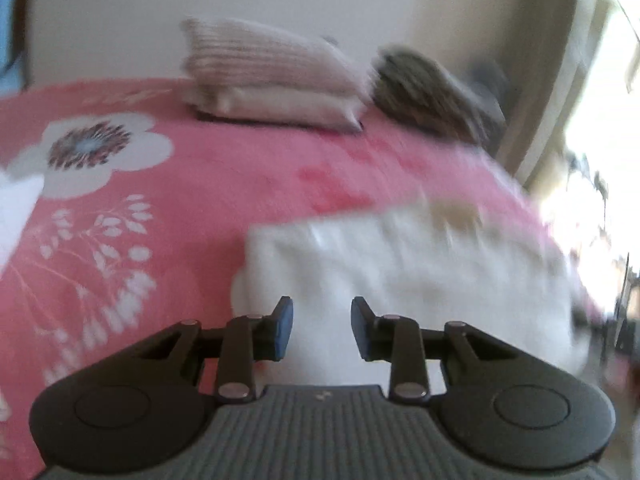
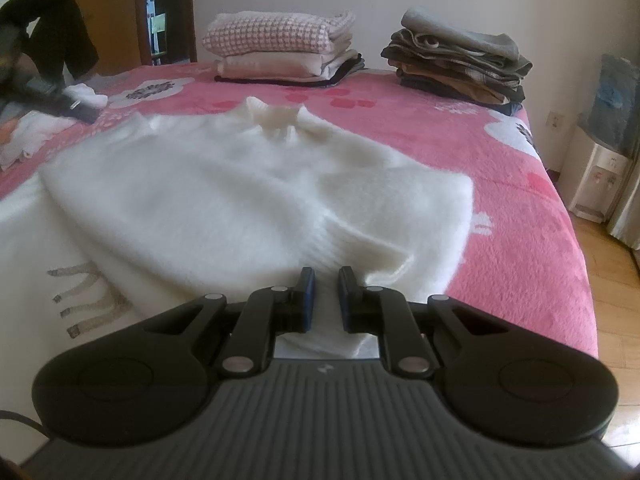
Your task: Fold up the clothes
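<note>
right tongs (image 2: 325,280) slightly parted over white sweater (image 2: 248,184), left tongs (image 1: 321,322) open, empty, folded stacks (image 2: 280,46) beyond

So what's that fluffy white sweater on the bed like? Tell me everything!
The white sweater looks soft and fuzzy, with a ribbed high collar at the far end and a ribbed hem at the near end. It lies spread flat on the pink flowery blanket, partly over a white cloth with grey marks. The right gripper sits at its hem, jaws slightly apart, gripping nothing.
</note>
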The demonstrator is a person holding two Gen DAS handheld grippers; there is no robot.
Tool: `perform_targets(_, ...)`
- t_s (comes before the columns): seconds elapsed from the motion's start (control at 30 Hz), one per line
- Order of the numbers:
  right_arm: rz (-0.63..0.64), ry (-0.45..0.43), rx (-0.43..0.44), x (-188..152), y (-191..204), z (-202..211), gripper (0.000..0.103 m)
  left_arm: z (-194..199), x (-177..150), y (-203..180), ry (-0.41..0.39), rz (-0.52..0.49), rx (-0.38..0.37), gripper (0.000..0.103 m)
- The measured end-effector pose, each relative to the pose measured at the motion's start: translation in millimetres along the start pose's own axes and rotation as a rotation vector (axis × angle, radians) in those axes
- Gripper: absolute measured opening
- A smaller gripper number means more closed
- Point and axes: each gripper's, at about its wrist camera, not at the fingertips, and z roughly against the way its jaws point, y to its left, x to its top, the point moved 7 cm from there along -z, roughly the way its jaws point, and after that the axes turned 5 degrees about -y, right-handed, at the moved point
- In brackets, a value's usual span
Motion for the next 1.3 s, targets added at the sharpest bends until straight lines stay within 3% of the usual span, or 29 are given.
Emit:
perform_targets(0.13,0.010,0.001,-0.005,0,1,0,0.011,1,-35,-22,0.058,-0.274,0.096,0.036)
perform_targets(0.23,0.022,0.005,-0.013,1,2,0,0.011,7,-30,-27,0.054,-0.300,0.120,0.036)
perform_targets(0.3,0.030,0.008,-0.018,1,3,0,0.011,25,-23,-32,0.005,-0.311,0.120,0.035)
perform_targets(0.37,0.037,0.008,-0.023,1,4,0,0.011,39,-22,-40,-0.010,-0.328,0.091,0.036)
perform_targets(0.43,0.044,0.009,-0.028,1,5,0,0.011,41,-36,-49,0.038,-0.377,0.091,0.037)
perform_targets(0.5,0.048,0.012,-0.036,1,6,0,0.011,30,-59,-54,0.114,-0.442,0.132,0.037)
perform_targets(0.57,0.056,0.019,-0.041,2,7,0,0.011,24,-79,-56,0.139,-0.496,0.166,0.037)
perform_targets(0.73,0.074,0.038,-0.056,3,10,-1,0.011,42,-76,-51,0.150,-0.415,0.169,0.039)
perform_targets(0.9,0.085,0.055,-0.068,5,12,0,0.012,66,-75,-43,0.156,-0.398,0.213,0.040)
perform_targets(1.07,0.080,0.076,-0.076,7,14,1,0.013,87,-51,-36,0.133,-0.280,0.258,0.052)
perform_targets(1.3,0.042,0.155,-0.093,22,15,11,0.016,118,-13,-28,0.090,-0.122,0.317,0.054)
